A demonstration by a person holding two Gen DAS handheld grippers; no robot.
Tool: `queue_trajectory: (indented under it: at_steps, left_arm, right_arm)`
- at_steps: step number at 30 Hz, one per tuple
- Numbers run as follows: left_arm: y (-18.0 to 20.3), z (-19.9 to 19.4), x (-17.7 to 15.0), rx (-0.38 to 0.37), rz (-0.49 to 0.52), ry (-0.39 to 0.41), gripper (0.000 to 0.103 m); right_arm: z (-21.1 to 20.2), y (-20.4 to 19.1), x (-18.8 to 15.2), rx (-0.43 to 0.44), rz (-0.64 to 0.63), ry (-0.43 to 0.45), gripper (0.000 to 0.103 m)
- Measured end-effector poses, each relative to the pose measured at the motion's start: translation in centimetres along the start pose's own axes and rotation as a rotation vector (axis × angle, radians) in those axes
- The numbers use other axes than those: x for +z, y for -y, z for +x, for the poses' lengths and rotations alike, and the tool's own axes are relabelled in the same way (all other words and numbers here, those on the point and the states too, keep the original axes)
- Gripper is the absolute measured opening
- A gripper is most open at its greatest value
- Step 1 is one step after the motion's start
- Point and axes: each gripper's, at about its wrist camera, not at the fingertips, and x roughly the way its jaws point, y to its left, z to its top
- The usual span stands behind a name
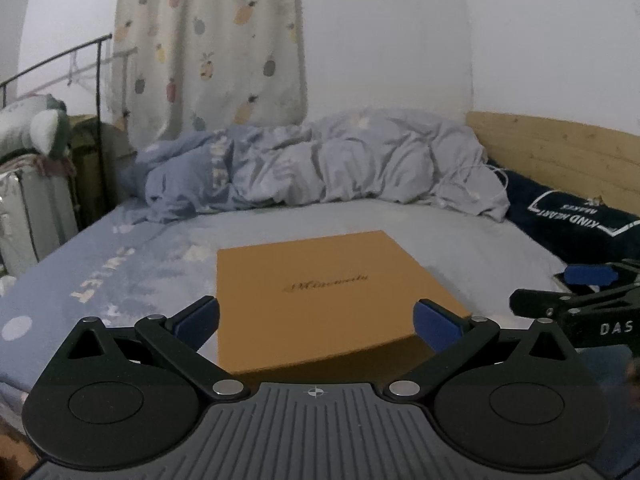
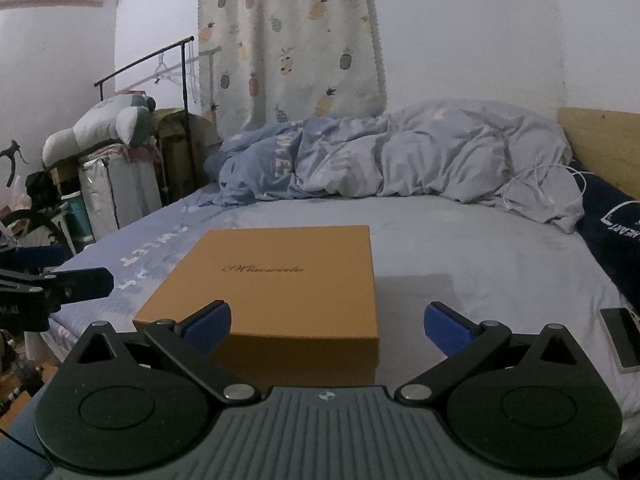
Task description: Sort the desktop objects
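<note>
Left gripper (image 1: 318, 322) wide open, right gripper (image 2: 326, 326) wide open, both empty, above orange box (image 1: 320, 296)

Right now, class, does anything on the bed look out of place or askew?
The orange box lies closed and flat on the sheet, undamaged. The duvet is bunched up unmade along the far side, with a white cable trailing loose over it. Both claws, left and right, are open and empty.

Your box (image 2: 280, 280) lies on the bed (image 2: 460, 240), near its near edge. Behind it a heaped duvet (image 2: 400, 156) spans the far side; a pillow (image 2: 608, 224) sits far right.
</note>
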Motion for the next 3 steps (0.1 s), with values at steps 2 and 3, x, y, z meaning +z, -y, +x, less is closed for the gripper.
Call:
queue_trajectory:
  at_steps: [2, 3]
  left_arm:
    - [0.10, 0.02, 0.00, 0.004, 0.001, -0.007, 0.103]
    - [0.17, -0.01, 0.00, 0.006, 0.000, -0.009, 0.103]
  right_arm:
    - [-0.10, 0.04, 0.00, -0.002, 0.003, 0.002, 0.103]
    - [-0.15, 0.06, 0.00, -0.003, 0.005, 0.003, 0.103]
